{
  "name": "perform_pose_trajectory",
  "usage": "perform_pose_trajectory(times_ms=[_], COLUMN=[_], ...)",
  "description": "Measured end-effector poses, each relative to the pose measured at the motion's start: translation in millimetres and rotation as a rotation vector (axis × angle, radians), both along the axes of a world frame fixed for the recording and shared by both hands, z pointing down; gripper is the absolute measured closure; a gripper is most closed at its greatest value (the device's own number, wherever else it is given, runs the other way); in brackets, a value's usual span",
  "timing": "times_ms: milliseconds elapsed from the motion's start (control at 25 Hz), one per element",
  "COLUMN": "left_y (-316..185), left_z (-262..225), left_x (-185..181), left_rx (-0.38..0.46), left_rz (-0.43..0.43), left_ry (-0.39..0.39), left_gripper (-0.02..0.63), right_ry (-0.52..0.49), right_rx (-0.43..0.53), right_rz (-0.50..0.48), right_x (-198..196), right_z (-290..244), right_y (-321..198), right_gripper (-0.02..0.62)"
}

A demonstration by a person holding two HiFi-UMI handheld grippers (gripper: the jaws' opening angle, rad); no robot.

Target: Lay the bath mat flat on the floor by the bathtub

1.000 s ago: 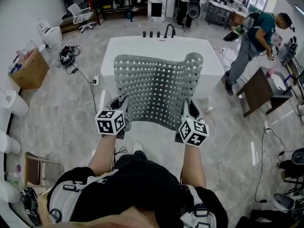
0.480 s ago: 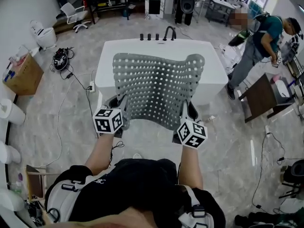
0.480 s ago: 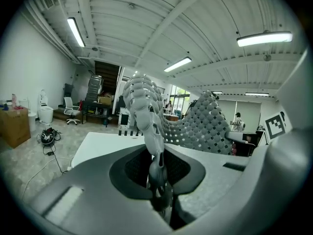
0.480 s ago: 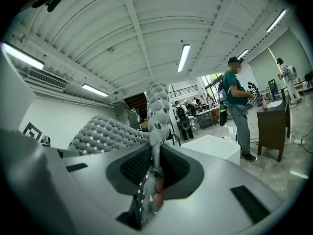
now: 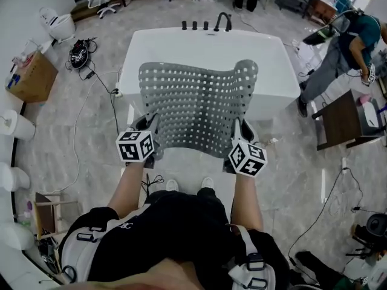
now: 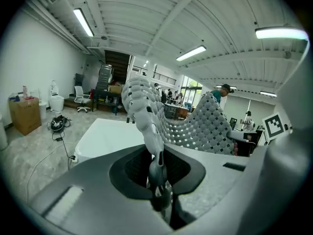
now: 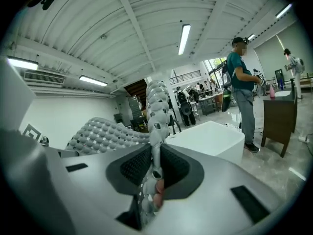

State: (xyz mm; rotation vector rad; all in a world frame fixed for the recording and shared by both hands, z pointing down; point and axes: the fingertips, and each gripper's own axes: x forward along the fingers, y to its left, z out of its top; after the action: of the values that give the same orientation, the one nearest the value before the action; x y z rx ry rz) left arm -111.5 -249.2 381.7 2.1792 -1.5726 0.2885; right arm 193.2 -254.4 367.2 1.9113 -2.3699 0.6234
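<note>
Bath mat (image 5: 196, 104) held by near edge, open floor (image 5: 187, 164) below

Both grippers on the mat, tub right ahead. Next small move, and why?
Probably lower both together toward the floor in front of the bathtub, keeping them apart. The left gripper and right gripper each clamp a near corner of the bath mat, which is spread out but held in the air, not yet on the floor.

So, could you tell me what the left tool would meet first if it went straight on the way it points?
Probably the bathtub: the left tool, shut on the mat, points towards its near side, though depth is unclear.
</note>
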Motion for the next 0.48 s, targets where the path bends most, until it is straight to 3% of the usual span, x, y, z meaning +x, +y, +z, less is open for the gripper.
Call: perform_pose_trajectory(times_ms=[480], left_y=[7.5], left_z=[144.3], left_x=[-2.2], left_rx=[-0.298], left_rz=[-0.043], left_ry=[-0.004], left_gripper=[0.558], right_ry=[0.023], right_rx=[-0.290], right_rz=[-0.059], right_x=[1.2], right_z=[142.3], right_y=[-17.5], right_gripper=[0.538])
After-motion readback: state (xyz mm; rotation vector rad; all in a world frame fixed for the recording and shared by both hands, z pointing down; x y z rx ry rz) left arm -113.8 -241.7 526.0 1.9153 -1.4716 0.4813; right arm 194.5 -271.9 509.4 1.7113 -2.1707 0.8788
